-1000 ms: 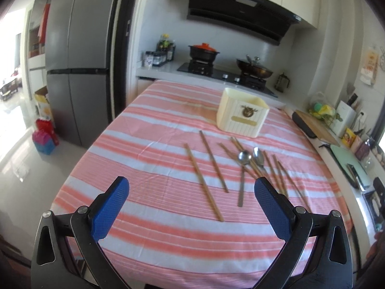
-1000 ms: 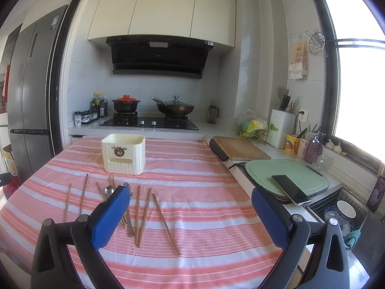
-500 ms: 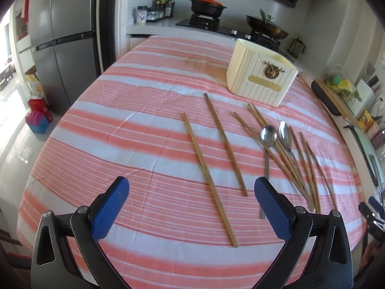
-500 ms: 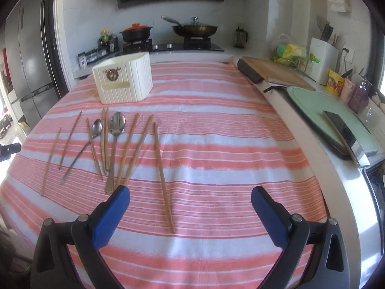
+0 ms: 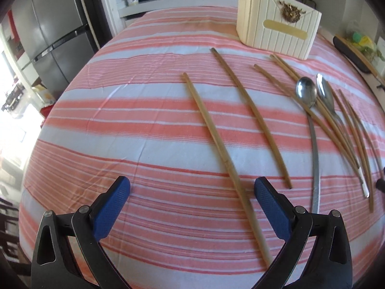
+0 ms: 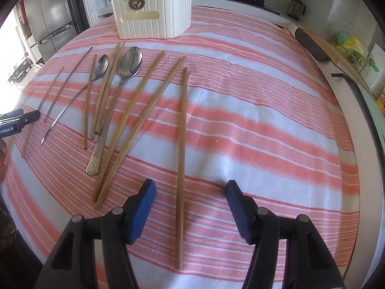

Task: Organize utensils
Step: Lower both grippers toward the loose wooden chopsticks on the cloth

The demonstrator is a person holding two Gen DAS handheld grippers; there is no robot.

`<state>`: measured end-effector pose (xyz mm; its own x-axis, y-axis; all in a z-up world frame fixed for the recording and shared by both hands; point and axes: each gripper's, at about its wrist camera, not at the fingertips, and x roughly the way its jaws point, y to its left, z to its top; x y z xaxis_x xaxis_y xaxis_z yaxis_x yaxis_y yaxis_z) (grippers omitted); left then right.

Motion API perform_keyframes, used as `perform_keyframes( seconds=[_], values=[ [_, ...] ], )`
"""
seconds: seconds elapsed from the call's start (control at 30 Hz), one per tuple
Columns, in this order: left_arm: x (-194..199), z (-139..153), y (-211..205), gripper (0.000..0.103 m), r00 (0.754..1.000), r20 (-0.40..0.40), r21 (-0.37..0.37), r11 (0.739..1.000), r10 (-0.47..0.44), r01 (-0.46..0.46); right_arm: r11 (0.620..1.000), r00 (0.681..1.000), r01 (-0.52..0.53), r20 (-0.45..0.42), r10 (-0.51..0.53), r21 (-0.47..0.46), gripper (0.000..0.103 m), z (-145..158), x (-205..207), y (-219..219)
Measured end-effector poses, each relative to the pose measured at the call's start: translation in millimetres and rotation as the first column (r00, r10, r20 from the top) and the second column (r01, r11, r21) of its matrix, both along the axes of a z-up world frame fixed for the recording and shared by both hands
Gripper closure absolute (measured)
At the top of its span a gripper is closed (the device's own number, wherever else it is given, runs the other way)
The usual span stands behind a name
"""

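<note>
Eight chopsticks (image 6: 181, 159), two spoons (image 6: 130, 62) and one holder box (image 6: 154, 12).

left gripper (image 5: 191, 192) jaws wide apart over striped tablecloth (image 5: 149, 130), a chopstick (image 5: 223, 161) between them, seemingly untouched, cream holder (image 5: 276, 33) beyond

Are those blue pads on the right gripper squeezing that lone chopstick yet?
Apart. In the right wrist view the right gripper straddles the chopstick, striped cloth showing between each blue pad and the stick. Its jaws have just been closing.

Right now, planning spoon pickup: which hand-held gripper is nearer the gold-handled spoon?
Right. The right hand-held gripper sits just right of the gold-handled spoon; the left hand-held gripper is several chopsticks away.
</note>
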<state>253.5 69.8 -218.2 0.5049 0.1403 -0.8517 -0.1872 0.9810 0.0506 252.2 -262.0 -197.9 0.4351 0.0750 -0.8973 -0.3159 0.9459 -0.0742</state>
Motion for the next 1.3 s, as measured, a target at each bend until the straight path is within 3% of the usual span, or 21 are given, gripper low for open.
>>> perform_keyframes(
  seconds=[0.27, 0.5, 0.87, 1.1, 1.3],
  values=[
    [-2.9, 1.3, 28.7, 0.0, 1.0, -0.005, -0.001, 1.0, -0.014, 0.014, 0.999, 0.998, -0.037, -0.056, 0.037, -0.006, 0.041, -0.1, 12.4, -1.4],
    [5.3, -2.4, 44.7, 0.0, 0.997, -0.021, -0.05, 0.996, -0.076, 0.075, 0.999, 0.997, -0.042, -0.064, 0.041, -0.009, 0.04, -1.0, 14.3, -0.4],
    [31.9, -1.3, 46.6, 0.0, 0.982, -0.118, -0.079, 0.987, -0.146, 0.138, 0.997, 0.991, -0.08, -0.109, 0.077, -0.023, 0.041, 1.3, 25.5, 2.5],
    [82.0, 0.3, 50.6, 0.006, 0.981, -0.123, -0.076, 0.987, -0.15, 0.141, 0.996, 0.988, -0.08, -0.137, 0.074, -0.044, 0.069, 6.5, 76.2, 5.4],
    [119.0, 2.2, 49.3, 0.013, 0.977, -0.145, -0.088, 0.986, -0.154, 0.143, 0.997, 0.984, -0.073, -0.162, 0.07, -0.015, 0.072, 5.3, 130.9, 25.1]
  ],
)
